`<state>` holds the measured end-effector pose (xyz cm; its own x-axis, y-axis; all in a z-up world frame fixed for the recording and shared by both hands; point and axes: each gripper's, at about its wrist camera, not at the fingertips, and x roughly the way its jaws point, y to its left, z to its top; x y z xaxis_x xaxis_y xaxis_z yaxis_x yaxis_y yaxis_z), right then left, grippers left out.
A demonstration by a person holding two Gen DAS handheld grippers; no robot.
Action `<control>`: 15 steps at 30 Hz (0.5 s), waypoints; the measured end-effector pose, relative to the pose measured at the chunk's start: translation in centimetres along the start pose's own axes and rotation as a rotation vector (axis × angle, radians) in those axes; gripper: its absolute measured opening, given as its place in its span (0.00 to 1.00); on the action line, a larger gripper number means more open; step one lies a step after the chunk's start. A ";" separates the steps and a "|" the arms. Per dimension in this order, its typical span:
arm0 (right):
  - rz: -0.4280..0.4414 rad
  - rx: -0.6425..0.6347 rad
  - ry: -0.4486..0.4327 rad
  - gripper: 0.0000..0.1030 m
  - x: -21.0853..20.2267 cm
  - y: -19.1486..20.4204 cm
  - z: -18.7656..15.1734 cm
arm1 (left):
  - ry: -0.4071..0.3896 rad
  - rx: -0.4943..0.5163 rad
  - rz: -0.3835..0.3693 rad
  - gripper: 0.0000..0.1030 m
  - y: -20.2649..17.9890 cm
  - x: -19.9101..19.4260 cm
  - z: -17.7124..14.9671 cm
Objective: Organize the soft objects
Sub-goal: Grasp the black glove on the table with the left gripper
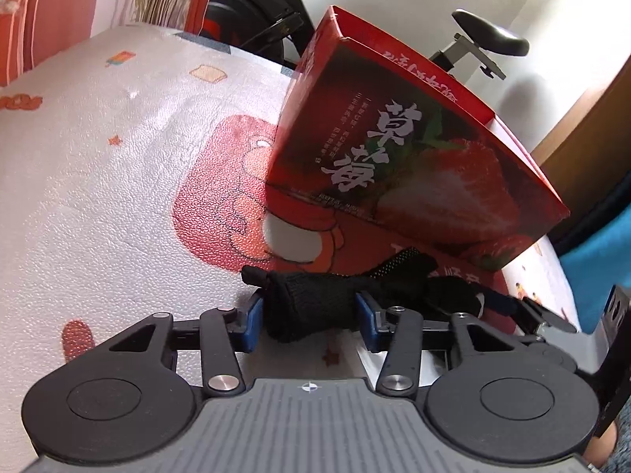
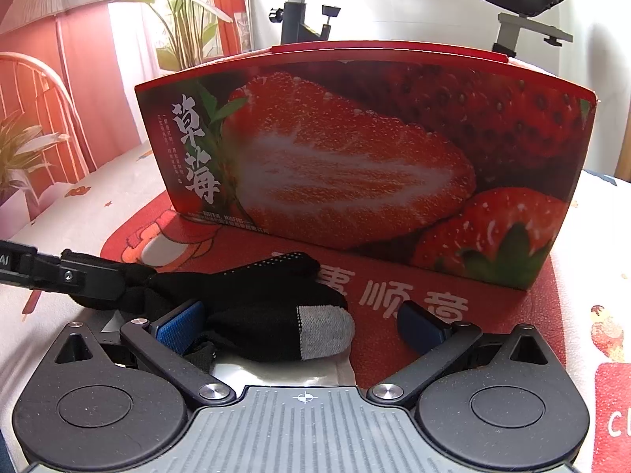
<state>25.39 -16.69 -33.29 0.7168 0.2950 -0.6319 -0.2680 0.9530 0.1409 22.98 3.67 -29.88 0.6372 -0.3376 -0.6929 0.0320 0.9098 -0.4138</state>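
A black knit glove (image 1: 311, 307) with grey fingertips (image 2: 323, 333) and white grip dots lies on the table in front of a red strawberry box (image 1: 414, 157). My left gripper (image 1: 309, 315) is shut on the glove's cuff end, blue pads pressing both sides. In the right wrist view the left gripper's fingers (image 2: 79, 276) come in from the left, clamped on the glove (image 2: 252, 299). My right gripper (image 2: 303, 329) is open, with the glove's finger end lying between its blue pads (image 2: 181, 327). The box (image 2: 374, 157) stands just beyond.
The table wears a white cartoon-print cover (image 1: 98, 197) with a red bear picture (image 1: 244, 205). An exercise bike (image 2: 524, 8) stands behind the box. A red curtain (image 2: 79, 98) and plants are at the left. A silver foil sheet (image 2: 284, 372) lies under the right gripper.
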 end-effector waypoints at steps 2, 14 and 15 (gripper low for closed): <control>0.000 0.000 0.000 1.00 0.0 0.0 0.0 | 0.011 -0.006 -0.005 0.48 0.1 0.3 0.3; 0.007 0.009 0.010 1.00 0.1 -0.3 0.0 | 0.030 0.021 -0.022 0.49 0.1 1.1 0.9; 0.001 0.006 0.014 1.00 0.2 -0.1 0.1 | 0.029 0.022 -0.021 0.49 0.1 1.1 0.9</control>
<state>25.60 -16.73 -33.38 0.7073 0.2953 -0.6422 -0.2652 0.9531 0.1460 24.34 3.63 -30.12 0.6135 -0.3635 -0.7011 0.0624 0.9073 -0.4158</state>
